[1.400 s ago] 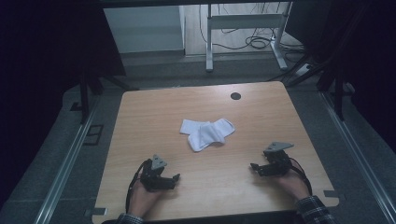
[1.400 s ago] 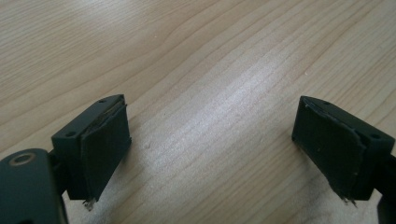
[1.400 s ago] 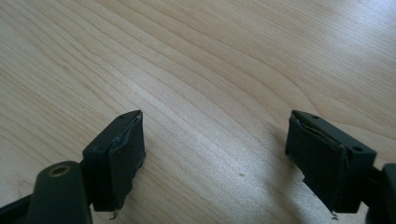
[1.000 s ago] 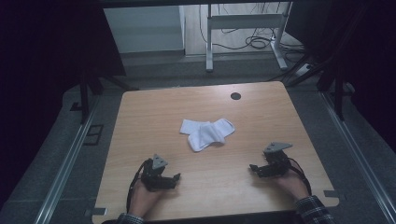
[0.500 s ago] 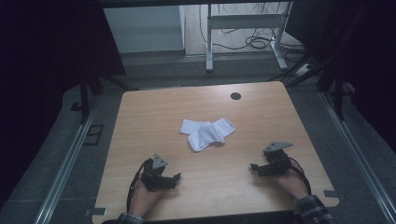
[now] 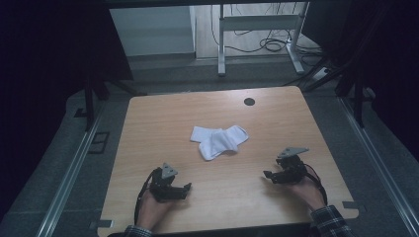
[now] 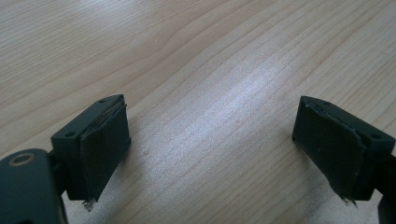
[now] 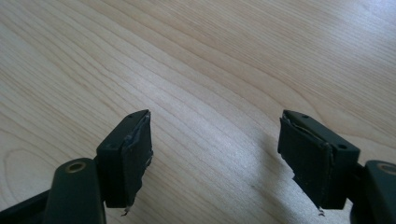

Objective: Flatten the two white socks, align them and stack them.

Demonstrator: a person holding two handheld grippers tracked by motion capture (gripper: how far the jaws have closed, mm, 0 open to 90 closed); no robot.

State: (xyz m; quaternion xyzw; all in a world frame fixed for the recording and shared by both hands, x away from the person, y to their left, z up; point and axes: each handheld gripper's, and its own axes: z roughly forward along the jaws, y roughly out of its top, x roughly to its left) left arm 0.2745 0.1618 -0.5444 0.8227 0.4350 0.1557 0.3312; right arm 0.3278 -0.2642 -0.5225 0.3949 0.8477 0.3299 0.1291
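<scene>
Jaws on left gripper [image 6: 187,186] stand wide apart, nothing btwn them; in left gripper view its gap [image 7: 212,154] frames bare wood grain, pads [image 7: 103,148] clear of any thing. Gripper sits low over table [image 6: 148,133] near front-left, held by the person's left hand [image 6: 150,210], pointing toward the table's middle.

Right gripper [image 6: 267,174] also has jaws apart w/ nothing btwn them, and they have just been closing a little; right gripper view shows its gap [image 8: 215,156] a bit narrower than the left's, pads [image 8: 308,158] frayed at the lower edge, plain tabletop behind. It sits low at front-right, in right hand [image 6: 306,190], plaid sleeve [image 6: 328,222] at the bottom edge, grey three-cornered plate on top, tips aimed left toward centre.

White socks [image 6: 220,139] lie in a loose overlapped heap at mid-table, flat on the wood, well apart from both grippers and roughly btwn them, farther from the person. Neither gripper touches them. Small dark round hole [image 6: 249,101] near the table's far edge, beyond the socks.
</scene>
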